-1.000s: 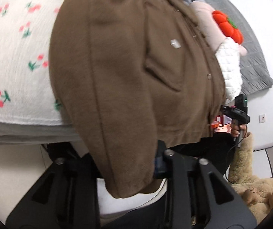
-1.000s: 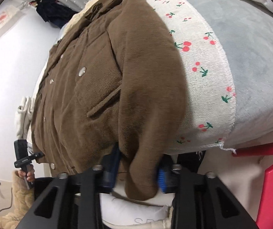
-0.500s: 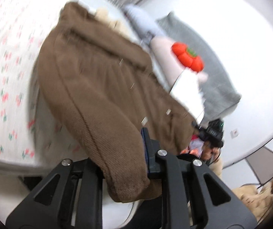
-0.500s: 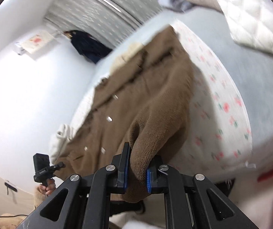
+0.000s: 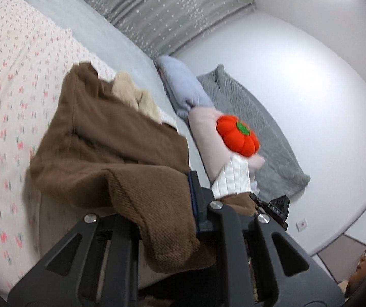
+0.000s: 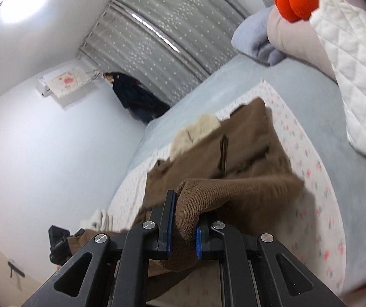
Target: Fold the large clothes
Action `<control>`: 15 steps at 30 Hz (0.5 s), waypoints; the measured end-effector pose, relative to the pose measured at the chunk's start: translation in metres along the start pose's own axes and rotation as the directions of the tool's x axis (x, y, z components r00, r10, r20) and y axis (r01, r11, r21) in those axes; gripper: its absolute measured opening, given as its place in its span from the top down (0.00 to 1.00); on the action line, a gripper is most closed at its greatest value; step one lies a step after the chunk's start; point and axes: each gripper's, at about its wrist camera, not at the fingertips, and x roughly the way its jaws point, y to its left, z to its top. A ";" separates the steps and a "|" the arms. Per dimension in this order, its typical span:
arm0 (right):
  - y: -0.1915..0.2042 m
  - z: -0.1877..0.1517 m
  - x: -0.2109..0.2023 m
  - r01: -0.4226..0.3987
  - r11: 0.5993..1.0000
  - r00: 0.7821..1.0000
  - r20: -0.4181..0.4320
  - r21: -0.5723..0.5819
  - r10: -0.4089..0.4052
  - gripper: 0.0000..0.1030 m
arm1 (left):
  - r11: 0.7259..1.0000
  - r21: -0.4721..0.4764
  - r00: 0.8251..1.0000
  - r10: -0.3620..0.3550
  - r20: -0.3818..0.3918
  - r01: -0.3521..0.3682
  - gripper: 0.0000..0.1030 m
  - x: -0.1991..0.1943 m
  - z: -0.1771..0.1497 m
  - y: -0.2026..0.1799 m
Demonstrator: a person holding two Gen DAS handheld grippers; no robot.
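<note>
A brown corduroy jacket (image 5: 111, 138) with a cream lining at the collar lies on a cherry-print cloth (image 5: 11, 97) on the bed. My left gripper (image 5: 162, 220) is shut on one brown sleeve end and holds it raised over the jacket. My right gripper (image 6: 184, 226) is shut on the other sleeve end of the jacket (image 6: 234, 153), also raised. Each gripper shows small at the far side of the other's view.
A grey-blue bedsheet (image 6: 298, 97) covers the bed. Folded blue, pink and white quilted bedding (image 5: 208, 128) with an orange pumpkin plush (image 5: 238, 135) lies beside the jacket. A grey curtain (image 6: 167, 33) and white walls stand behind.
Both grippers lifted the sleeve ends up from the bed's edge and carried them forward over the jacket. The cameras tilted up, so the room shows.
</note>
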 end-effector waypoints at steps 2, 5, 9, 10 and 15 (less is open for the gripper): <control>0.000 0.021 0.011 0.003 1.000 1.000 0.016 0.004 -0.004 0.88 | 1.000 -0.011 1.000 0.006 0.021 -0.006 0.82 0.009 0.022 0.003; -0.004 0.056 0.038 0.003 1.000 0.999 0.041 0.014 -0.003 0.88 | 1.000 -0.026 0.999 0.015 0.050 -0.013 0.82 0.029 0.058 0.012; -0.014 0.103 0.081 0.029 0.999 0.998 0.059 0.038 -0.031 0.88 | 0.998 -0.053 0.996 0.048 0.076 -0.044 0.82 0.064 0.106 0.035; -0.018 0.111 0.092 0.039 0.998 0.997 0.059 0.042 -0.041 0.88 | 0.997 -0.059 0.995 0.058 0.082 -0.054 0.82 0.072 0.117 0.041; -0.050 0.165 0.163 0.076 0.994 0.994 0.078 0.077 -0.082 0.88 | 0.983 -0.126 0.983 0.147 0.111 -0.133 0.82 0.136 0.186 0.097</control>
